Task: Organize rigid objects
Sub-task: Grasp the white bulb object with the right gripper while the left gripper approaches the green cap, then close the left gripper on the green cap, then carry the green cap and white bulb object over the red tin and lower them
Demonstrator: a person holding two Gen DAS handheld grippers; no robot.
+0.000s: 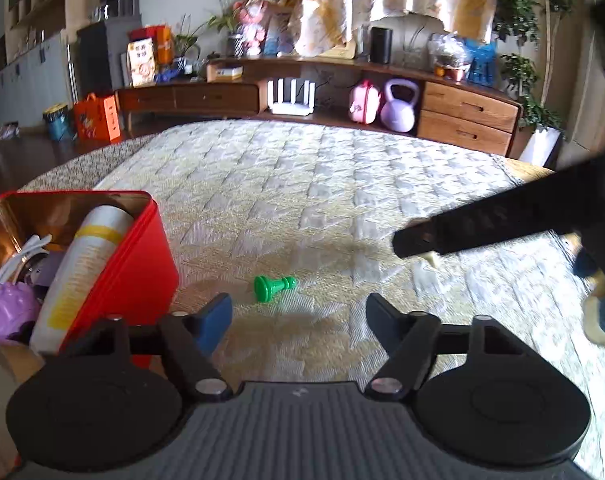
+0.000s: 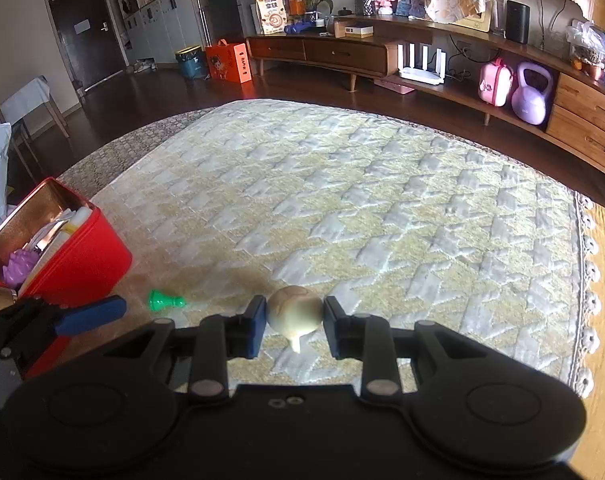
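From my left wrist view, the left gripper (image 1: 298, 312) stands open with nothing between its jaws. A green pawn (image 1: 273, 287) lies on its side on the quilted mat (image 1: 342, 168), just beyond those open fingers and near the right wall of the red tin (image 1: 142, 264). The tin already holds a white tube (image 1: 82, 264) and a purple toy (image 1: 6, 308). The right gripper reaches in from the right of the tin, well apart from it.

From my right wrist view, the right gripper (image 2: 295, 326) is closed on a cream onion-shaped toy (image 2: 295, 314), both pads pressing its sides, stem hanging down. The tin sits far to the left, the pawn between it and me.

I judge the step in hand is carrying the toy to the tin. Next I need to bring it over the tin's open top and release, while the left closes around the pawn.
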